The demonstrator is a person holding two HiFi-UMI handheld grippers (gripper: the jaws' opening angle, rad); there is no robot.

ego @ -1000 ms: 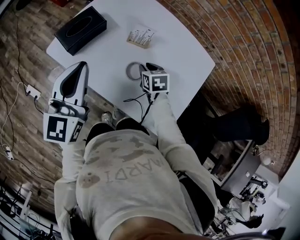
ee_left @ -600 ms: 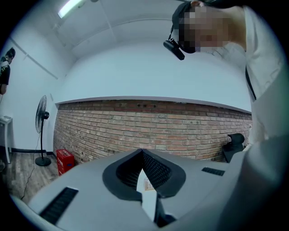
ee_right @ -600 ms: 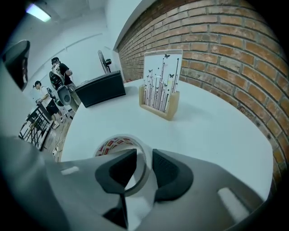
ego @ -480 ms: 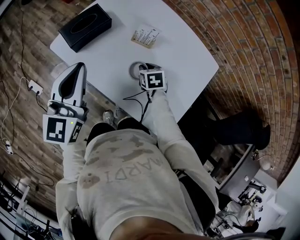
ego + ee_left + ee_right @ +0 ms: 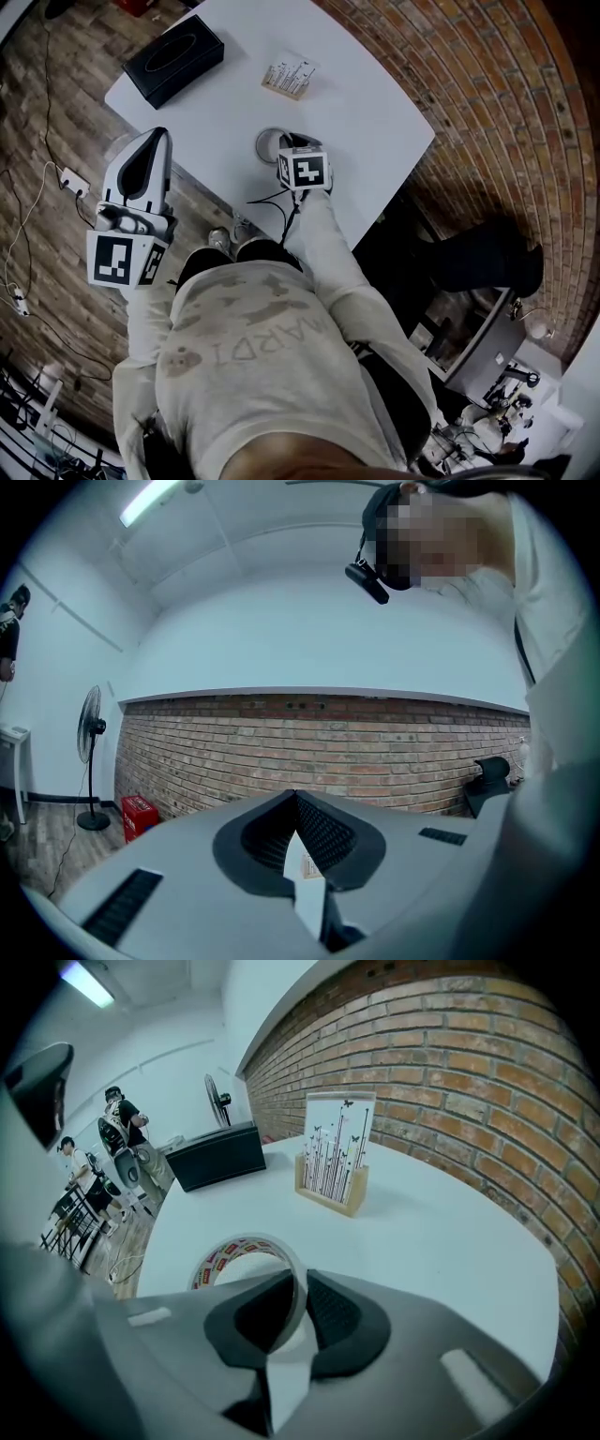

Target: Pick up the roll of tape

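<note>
The roll of tape (image 5: 246, 1252) is lying flat on the smooth white surface (image 5: 441, 1232) at the lower middle of the right gripper view, its hole facing up. It is a thin, glossy ring with a red-printed core. The right gripper (image 5: 302, 1279) is partly covering its near wall; the jaws have just been closing and are clamping that wall. The left gripper (image 5: 294, 794) is keeping its ribbed jaws together.

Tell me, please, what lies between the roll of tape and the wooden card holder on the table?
Nothing: the right gripper view shows only bare white table between the roll of tape and the wooden card holder.
</note>
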